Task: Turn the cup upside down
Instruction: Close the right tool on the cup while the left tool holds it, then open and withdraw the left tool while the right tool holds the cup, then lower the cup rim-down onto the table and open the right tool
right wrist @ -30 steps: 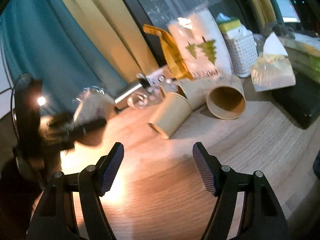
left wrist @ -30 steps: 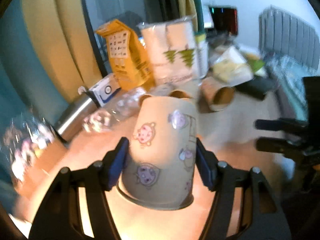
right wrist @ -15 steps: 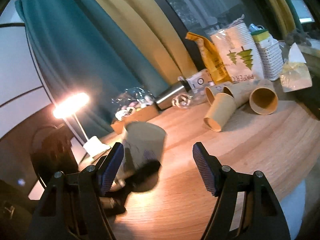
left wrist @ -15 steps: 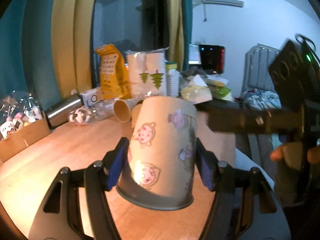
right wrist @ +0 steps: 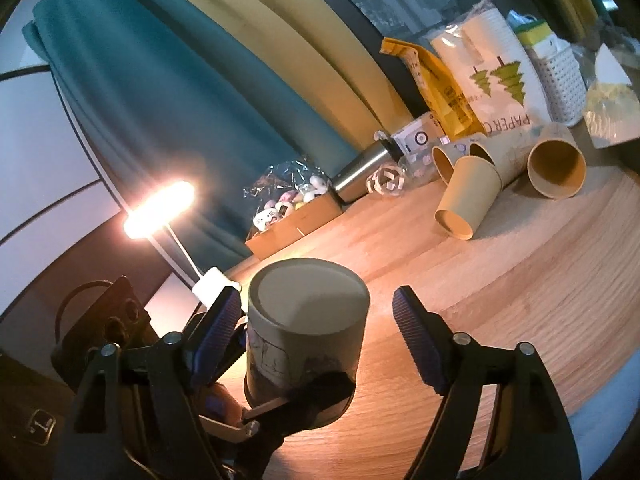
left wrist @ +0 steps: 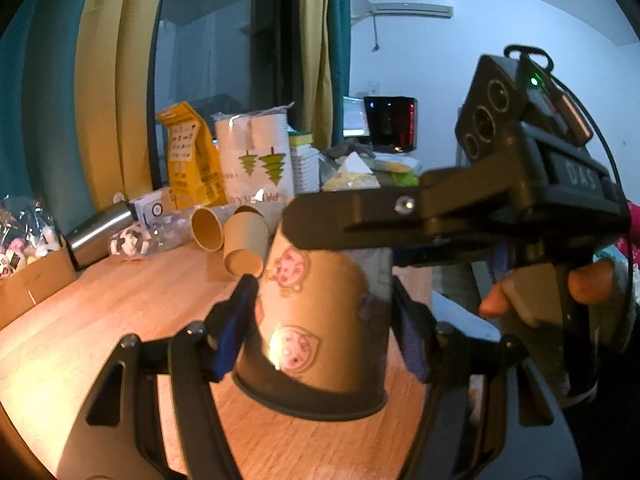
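Your left hand-held gripper point(left wrist: 320, 332) clamps inverted cartoon-print paper cup point(left wrist: 320, 320) frame centre, axis vertical, apparently on wooden tabletop point(left wrist: 100, 320); right hand-held gripper point(right wrist: 316, 336) wide open, nothing held.

Home: curtains point(left wrist: 100, 80), cluttered table point(right wrist: 520, 280).

A: What kind of room is it?

B: A dim one. A round wooden table point(right wrist: 500, 280) stands by a dark window point(left wrist: 204, 80), with teal curtains point(right wrist: 168, 92) and yellow curtains point(left wrist: 112, 80) hanging beside the glass.

A: Where does the light come from?

B: A small lamp point(right wrist: 160, 208) on a thin white stem glows warm at the table's edge. Farther back, a white wall point(left wrist: 440, 60) carries an air conditioner point(left wrist: 404, 10) high up, and a dark screen point(left wrist: 390, 124) with red glints stands below it.
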Available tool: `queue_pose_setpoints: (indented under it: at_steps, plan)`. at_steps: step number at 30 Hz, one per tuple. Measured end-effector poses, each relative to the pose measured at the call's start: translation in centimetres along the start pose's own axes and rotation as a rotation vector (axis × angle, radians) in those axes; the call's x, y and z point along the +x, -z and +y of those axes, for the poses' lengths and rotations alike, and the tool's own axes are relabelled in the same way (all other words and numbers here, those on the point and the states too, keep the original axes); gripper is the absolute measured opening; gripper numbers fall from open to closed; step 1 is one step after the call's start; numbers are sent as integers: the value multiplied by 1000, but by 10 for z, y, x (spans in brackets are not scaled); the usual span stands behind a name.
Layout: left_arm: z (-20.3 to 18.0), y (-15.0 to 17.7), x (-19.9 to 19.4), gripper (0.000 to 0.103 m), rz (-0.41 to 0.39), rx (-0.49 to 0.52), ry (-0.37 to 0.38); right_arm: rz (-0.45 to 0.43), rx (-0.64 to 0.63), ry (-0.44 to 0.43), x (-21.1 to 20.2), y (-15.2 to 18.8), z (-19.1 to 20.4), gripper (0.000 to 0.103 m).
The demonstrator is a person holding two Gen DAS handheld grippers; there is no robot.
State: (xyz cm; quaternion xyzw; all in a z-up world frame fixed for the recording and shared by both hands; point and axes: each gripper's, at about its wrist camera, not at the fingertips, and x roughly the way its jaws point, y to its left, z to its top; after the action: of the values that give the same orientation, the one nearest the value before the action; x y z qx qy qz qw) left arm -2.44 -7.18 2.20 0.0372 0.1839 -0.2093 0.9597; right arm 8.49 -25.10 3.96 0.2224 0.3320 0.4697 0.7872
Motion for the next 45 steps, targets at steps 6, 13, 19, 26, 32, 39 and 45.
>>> queue_pose_setpoints:
  at_steps: [6, 13, 19, 26, 32, 39, 45]
  plan:
    - [-1, 1, -1, 65, 1, 6, 5, 29, 8, -26, 6, 3, -2, 60]
    - [2, 1, 3, 72, 36, -13, 1, -12, -49, 59, 7, -6, 2, 60]
    - [10, 3, 2, 85, 51, -56, -19, -90, -176, 227, 9, -21, 2, 60]
    - [39, 5, -1, 85, 62, -164, -128, -144, -303, 439, 16, -16, -11, 60]
    - [67, 7, -5, 85, 43, -281, -217, -96, -373, 485, 39, 1, -14, 60]
    - [78, 11, -2, 94, 61, -307, -296, -63, -437, 532, 57, 14, -9, 60]
    - [80, 13, 1, 95, 89, -304, -369, -59, -449, 551, 60, 17, -8, 60]
